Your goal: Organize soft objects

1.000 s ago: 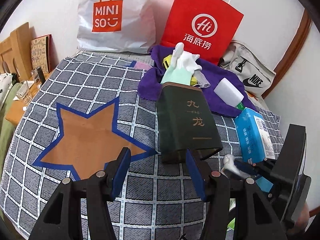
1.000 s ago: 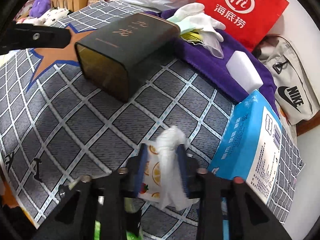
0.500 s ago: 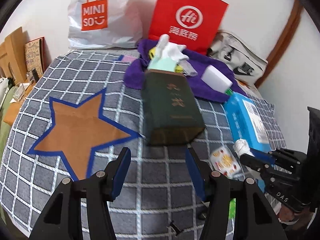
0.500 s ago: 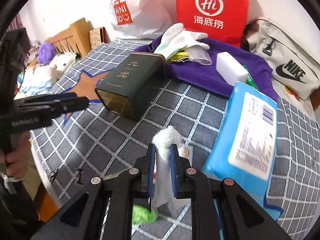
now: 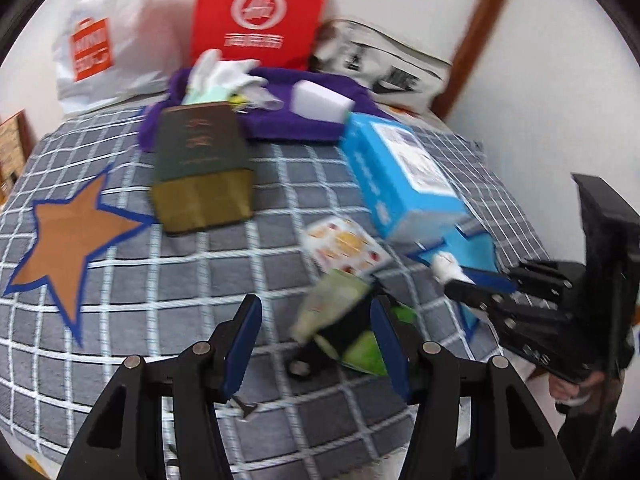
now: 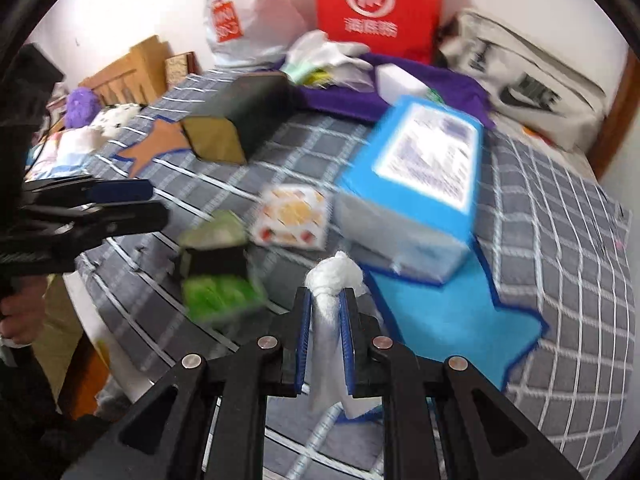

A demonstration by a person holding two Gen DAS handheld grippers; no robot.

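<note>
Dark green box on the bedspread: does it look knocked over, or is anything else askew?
The dark green box lies on its side, open end facing the camera. Gloves sit crumpled on the purple towel. The right gripper is shut on a white tissue wad.

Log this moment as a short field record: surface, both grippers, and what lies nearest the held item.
surface: grey checked bedspread
right gripper: shut on a white knotted tissue wad
left gripper: open, nothing held
nearest packs: fruit-print tissue pack, green tissue pack
box: blue tissue box, lying flat
container: dark green rectangular tin, on its side
</note>
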